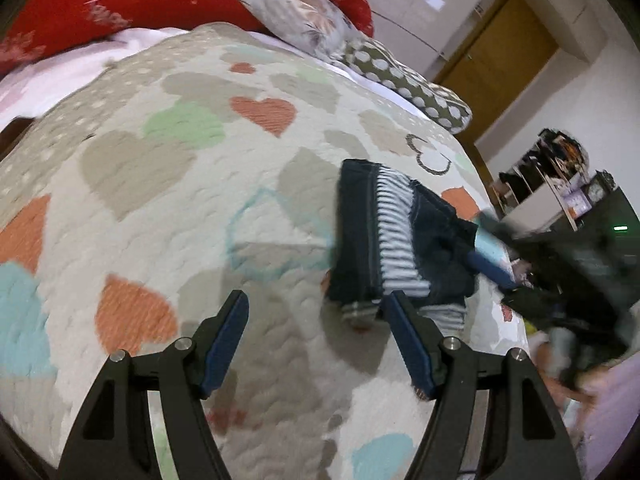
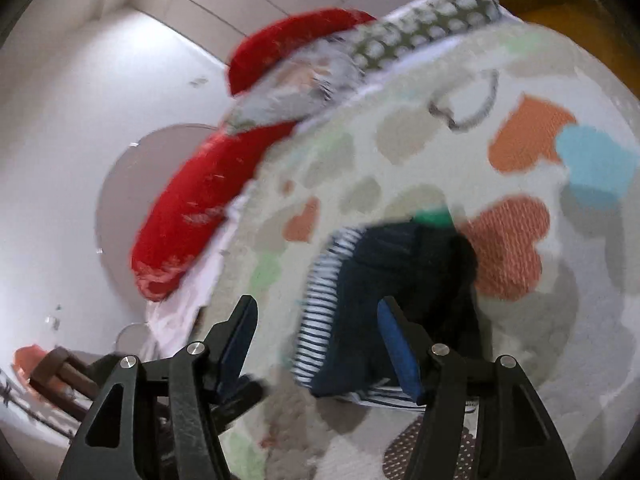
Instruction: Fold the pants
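Observation:
The pants [image 1: 384, 236] are dark navy with a blue-and-white striped lining, lying folded into a compact bundle on a heart-patterned quilt [image 1: 180, 200]. In the left wrist view they lie just ahead of my right fingertip. My left gripper [image 1: 316, 300] is open and empty, above the quilt. In the right wrist view the pants [image 2: 384, 280] lie directly ahead between my fingers. My right gripper [image 2: 316, 308] is open and empty. The other gripper shows blurred at the right of the left wrist view [image 1: 568, 264].
Red pillows [image 1: 120, 4], a floral pillow [image 1: 296, 8] and a polka-dot pillow [image 1: 404, 80] lie at the head of the bed. A wooden door [image 1: 496, 60] and a cluttered shelf [image 1: 552, 176] stand beyond the bed's right edge. A white wall [image 2: 80, 120] is left of the bed.

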Available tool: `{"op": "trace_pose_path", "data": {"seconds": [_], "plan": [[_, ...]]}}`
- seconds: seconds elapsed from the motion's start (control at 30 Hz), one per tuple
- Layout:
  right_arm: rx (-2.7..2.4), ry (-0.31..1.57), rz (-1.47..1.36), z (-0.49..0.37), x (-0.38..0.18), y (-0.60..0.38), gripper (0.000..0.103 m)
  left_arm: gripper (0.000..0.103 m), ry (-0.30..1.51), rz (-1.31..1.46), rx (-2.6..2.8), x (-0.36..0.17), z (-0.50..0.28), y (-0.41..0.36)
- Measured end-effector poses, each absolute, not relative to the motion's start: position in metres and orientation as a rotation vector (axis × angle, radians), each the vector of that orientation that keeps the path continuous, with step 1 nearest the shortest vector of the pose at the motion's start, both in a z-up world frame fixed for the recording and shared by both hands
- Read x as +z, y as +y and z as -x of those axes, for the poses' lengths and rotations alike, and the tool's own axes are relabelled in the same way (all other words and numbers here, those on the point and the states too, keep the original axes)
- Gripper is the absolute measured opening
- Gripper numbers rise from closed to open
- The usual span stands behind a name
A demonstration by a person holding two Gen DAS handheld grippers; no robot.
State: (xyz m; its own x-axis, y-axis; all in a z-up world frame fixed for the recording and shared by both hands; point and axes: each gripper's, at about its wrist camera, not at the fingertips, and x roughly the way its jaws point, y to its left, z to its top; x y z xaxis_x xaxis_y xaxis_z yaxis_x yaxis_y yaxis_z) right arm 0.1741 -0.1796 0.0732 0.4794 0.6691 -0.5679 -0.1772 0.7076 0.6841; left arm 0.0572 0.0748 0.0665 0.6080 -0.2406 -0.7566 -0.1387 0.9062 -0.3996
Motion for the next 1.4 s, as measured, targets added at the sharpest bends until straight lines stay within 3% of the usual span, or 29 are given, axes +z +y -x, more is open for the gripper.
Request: {"op": "trace_pose_path", "data": {"seconds": [0.13, 0.2, 0.43, 0.67, 0.73, 0.93, 1.4], "plan": [[0.406, 1.010, -0.550, -0.178, 0.031, -0.180, 0.067, 0.071, 0.882, 0.400, -0.020, 0.075, -0.036, 0.075], [0.383, 0.962, -0.550, -0.166, 0.039, -0.187, 0.067, 0.076, 0.853, 0.378, -0.002, 0.081, -0.030, 0.073], [0.295, 0.831, -0.431, -0.101, 0.070, -0.202, 0.067, 0.077, 0.710, 0.234, 0.074, 0.113, 0.003, 0.055], [0.181, 0.761, -0.422, -0.051, 0.076, -0.218, 0.068, 0.097, 0.550, 0.153, 0.150, 0.152, 0.040, 0.039], [0.160, 0.736, -0.387, -0.035, 0.081, -0.220, 0.070, 0.098, 0.530, 0.145, 0.162, 0.158, 0.046, 0.033], [0.125, 0.702, -0.241, -0.021, 0.089, -0.210, 0.071, 0.100, 0.584, 0.107, 0.125, 0.159, 0.039, 0.013], [0.106, 0.762, -0.194, -0.022, 0.074, -0.199, 0.073, 0.100, 0.693, 0.073, 0.110, 0.140, 0.032, 0.003]]}}
